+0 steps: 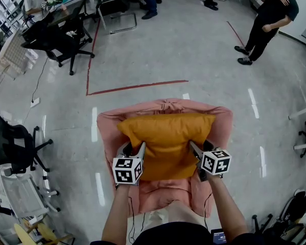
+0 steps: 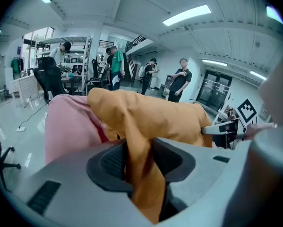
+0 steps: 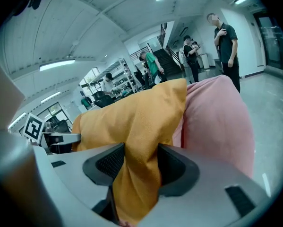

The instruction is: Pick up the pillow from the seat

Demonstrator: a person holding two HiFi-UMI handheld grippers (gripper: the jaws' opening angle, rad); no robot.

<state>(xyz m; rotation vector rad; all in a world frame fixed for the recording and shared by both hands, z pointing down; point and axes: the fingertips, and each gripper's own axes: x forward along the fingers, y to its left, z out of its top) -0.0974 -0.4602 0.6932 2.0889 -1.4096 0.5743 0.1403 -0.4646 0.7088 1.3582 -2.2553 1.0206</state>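
While the orange pillow (image 1: pixel 167 137) lies across the pink seat (image 1: pixel 221 119), spanning it from arm to arm w/ its top edge against the backrest, both grippers are clamped on it, one at each end.

The left gripper (image 1: pixel 135 151) has the pillow's left end. In the left gripper view (image 2: pixel 139 160) a thick fold of orange fabric (image 2: pixel 146 112) is pinched between the dark ribbed pads (image 2: pixel 114 161) and runs down thru the jaws, bunched tight. The pink seat (image 2: pixel 68 126) shows just behind and to the left of it.

The right gripper (image 1: pixel 201 151) has the right end in the same way. In the right gripper view (image 3: pixel 141 167) the pads (image 3: pixel 110 162) press on a gathered fold of the pillow (image 3: pixel 136 112), w/ the seat's pink upholstery (image 3: pixel 217 112) touching the pillow on the right.

From the head view the pillow's middle sags a bit between the two grips. Can't tell whether its underside is clear of the seat cushion or resting on it.

Around the seat is a grey floor (image 1: pixel 193 50) w/ a red tape line (image 1: pixel 137 87) just beyond the backrest. A black office chair (image 1: pixel 61 34) stands well apart at upper left, and a person in dark clothes (image 1: pixel 267 19) stands at upper right.
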